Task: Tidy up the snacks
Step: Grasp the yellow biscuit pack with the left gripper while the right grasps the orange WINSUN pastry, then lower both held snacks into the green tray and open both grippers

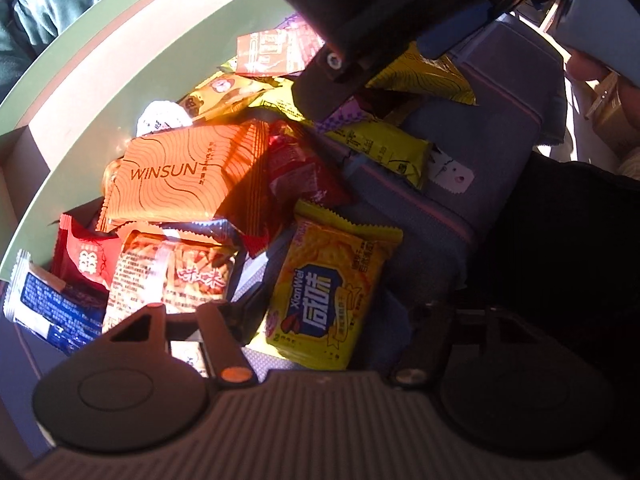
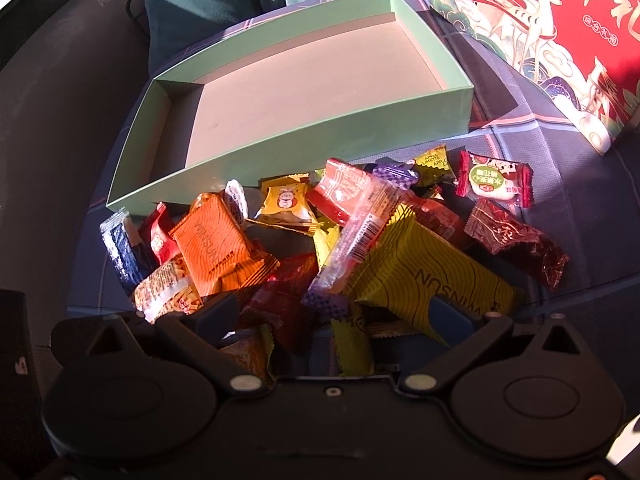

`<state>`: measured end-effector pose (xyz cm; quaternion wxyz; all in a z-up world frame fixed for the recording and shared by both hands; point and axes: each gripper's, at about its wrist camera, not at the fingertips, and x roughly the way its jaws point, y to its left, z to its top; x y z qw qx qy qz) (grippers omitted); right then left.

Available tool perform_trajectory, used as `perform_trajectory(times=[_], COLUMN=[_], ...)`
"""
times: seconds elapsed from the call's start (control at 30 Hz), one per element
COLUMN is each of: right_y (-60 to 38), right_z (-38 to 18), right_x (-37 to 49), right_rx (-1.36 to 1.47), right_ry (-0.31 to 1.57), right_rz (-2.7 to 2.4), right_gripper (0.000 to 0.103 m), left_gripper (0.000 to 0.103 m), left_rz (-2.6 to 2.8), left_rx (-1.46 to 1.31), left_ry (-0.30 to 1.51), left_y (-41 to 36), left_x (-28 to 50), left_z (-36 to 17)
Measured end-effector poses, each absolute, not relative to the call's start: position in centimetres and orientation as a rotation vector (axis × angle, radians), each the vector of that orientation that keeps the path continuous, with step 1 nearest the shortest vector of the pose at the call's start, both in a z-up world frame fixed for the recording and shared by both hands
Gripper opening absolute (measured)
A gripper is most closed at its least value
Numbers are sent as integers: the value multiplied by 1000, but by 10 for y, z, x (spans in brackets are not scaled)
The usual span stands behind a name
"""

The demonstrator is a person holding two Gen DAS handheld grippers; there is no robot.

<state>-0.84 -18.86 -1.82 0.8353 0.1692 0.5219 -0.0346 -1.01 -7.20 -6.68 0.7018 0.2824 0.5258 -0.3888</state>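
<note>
Right tongs (image 2: 332, 320) spread wide, low over snack pile (image 2: 320, 240), fingers straddling packets, gripping nothing. Left tongs (image 1: 320, 320) also parted, yellow cracker packet (image 1: 332, 292) between fingers, untouched. Pile heaped against near wall of green tray (image 2: 280, 92); tray floor bare. Blue checked cloth (image 2: 580, 220) underneath, free patch right. Red gift bag (image 2: 560, 40) far right.

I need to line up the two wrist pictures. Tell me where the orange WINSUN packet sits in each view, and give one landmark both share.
Left wrist: the orange WINSUN packet lies left of centre, on top of the pile.
Right wrist: it sits at the pile's left side, tilted, below the box's near wall.
Shared landmark: the green box just behind the pile.
</note>
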Motion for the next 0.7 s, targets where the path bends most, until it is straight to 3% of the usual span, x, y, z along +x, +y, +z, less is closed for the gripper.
perform_trajectory(times=[0.23,0.4,0.47,0.7], right_y=[-169,-149,-137,-100], right_z=[-11,-8,-10,-19], right_x=[4,33,47,86], right_rx=[306,274,234,213], right_ry=[1037,1051,1069,1139], right_rz=[56,140,158,204], right_gripper=[102,78,75,75], left_gripper=[48,46,46,46], left_rz=[-793,-705,-645,-536], left_rx=[440,294,236,99], left_ry=[1165,1116,1115,1138], left_y=[-44,-1,13,63], left_x=[-13,-10,-3,10], left_z=[-45,-16,-11,-15])
